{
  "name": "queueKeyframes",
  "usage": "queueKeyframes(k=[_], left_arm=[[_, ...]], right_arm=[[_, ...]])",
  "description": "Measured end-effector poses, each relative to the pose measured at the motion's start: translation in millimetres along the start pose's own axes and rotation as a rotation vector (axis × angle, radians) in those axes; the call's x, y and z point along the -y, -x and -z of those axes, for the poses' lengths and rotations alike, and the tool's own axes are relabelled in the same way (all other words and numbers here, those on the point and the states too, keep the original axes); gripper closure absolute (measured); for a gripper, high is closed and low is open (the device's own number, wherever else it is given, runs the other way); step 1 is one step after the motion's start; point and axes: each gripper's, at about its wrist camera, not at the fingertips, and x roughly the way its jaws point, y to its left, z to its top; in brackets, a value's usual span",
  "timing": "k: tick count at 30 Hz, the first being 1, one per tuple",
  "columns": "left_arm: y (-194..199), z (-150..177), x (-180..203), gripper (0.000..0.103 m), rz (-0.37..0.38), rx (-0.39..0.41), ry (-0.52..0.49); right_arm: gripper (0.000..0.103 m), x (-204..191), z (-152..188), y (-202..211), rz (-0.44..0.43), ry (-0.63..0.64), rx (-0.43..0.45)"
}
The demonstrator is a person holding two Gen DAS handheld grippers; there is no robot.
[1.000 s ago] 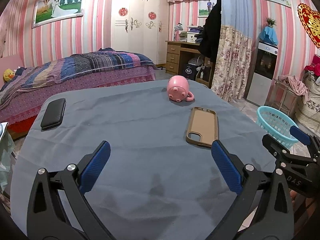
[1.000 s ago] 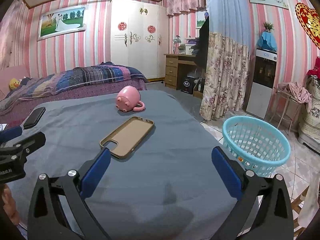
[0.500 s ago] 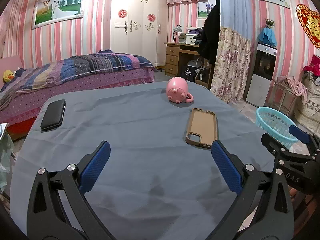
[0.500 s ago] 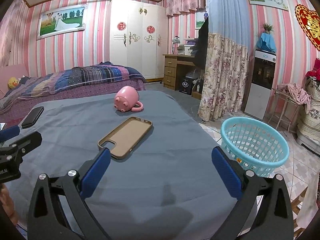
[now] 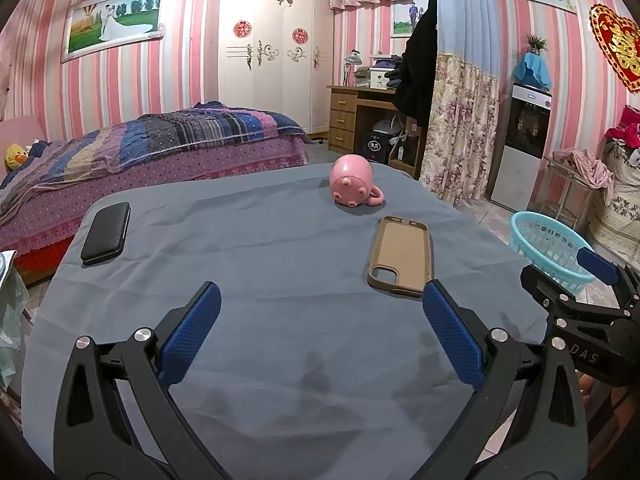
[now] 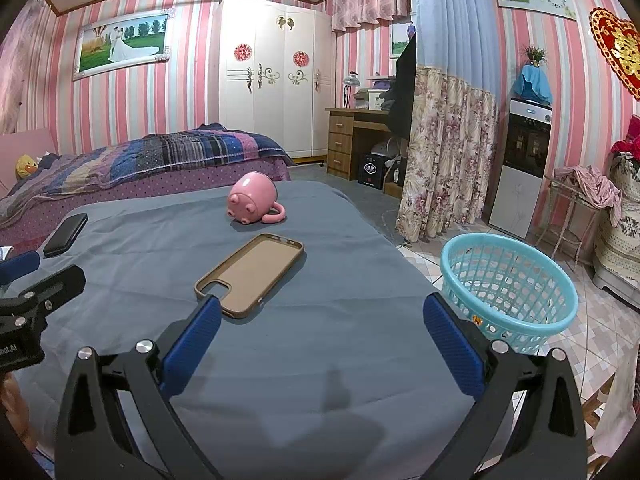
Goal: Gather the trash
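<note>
Both claws, the left gripper (image 5: 320, 320) and the right gripper (image 6: 322, 322), are hanging wide open with nothing in them, ready to grab. The brown phone case (image 6: 250, 274) is lying just past them on the gray cloth (image 5: 260, 248). Farther off, the pink cup (image 5: 354, 180) is lying tipped over. The blue basket (image 6: 508, 284) is waiting on the floor beside the table, probably for the trash.

Both of my hand-held grippers are spread wide, nothing between the blue pads. My left hand-held gripper (image 5: 320, 328) points forward, level and low. My right hand-held gripper (image 6: 320, 332) sits alongside it at about the same height, its tip poking into the left camera's right edge. A bit of my hand (image 6: 14, 412) shows at the lower left of the right view.
</note>
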Motion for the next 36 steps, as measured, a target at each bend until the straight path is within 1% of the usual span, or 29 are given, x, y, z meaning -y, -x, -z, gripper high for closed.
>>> queueKeyframes(k=[36], left_arm=[[2.7, -0.9, 1.3, 0.005, 0.000, 0.004, -0.011]], right_arm=[[0.004, 0.7, -0.8, -0.4, 0.000, 0.000, 0.003]])
